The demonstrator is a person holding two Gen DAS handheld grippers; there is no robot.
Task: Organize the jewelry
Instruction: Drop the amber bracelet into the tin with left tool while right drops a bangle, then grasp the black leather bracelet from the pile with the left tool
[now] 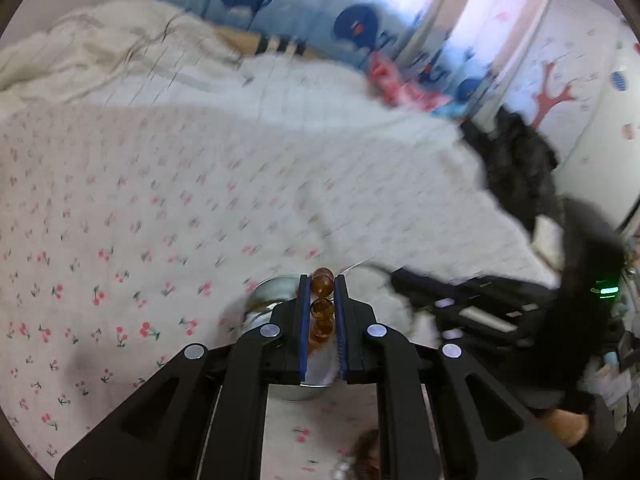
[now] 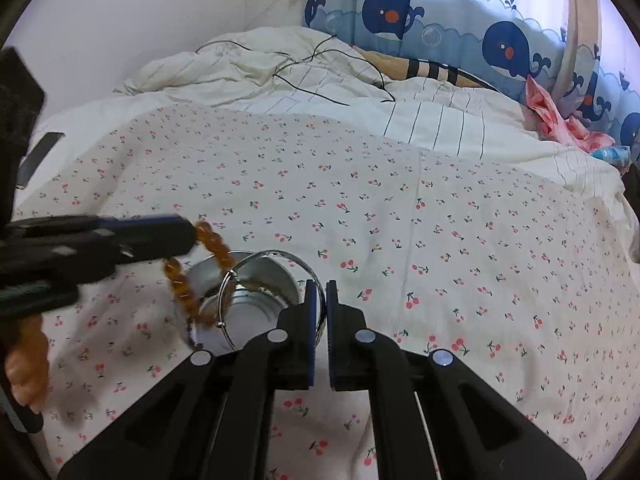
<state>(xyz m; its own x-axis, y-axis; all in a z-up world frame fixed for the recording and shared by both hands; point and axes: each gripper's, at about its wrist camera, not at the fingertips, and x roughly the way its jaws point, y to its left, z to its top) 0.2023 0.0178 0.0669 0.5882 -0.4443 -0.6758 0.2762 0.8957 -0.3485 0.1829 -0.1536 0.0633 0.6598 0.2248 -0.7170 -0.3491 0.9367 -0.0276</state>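
Note:
My left gripper point(image 1: 323, 280) is shut on an amber bead bracelet point(image 1: 322, 307). In the right wrist view the left gripper point(image 2: 188, 236) comes in from the left and the bracelet point(image 2: 188, 292) hangs from it over a shiny metal tin point(image 2: 260, 280) on the bed. My right gripper point(image 2: 317, 285) is shut on a thin silver bangle point(image 2: 276, 256) held above the tin's rim. In the left wrist view the tin point(image 1: 272, 292) sits just under the fingers, and the right gripper point(image 1: 400, 278) reaches in from the right, blurred.
A white sheet with cherry print point(image 2: 400, 220) covers the bed. A crumpled white duvet point(image 2: 260, 64) with a black cable lies at the back. Whale-print curtains point(image 2: 440, 20) and a pink cloth point(image 2: 552, 116) are at the far right. A dark garment point(image 1: 516, 160) lies at the bed's right edge.

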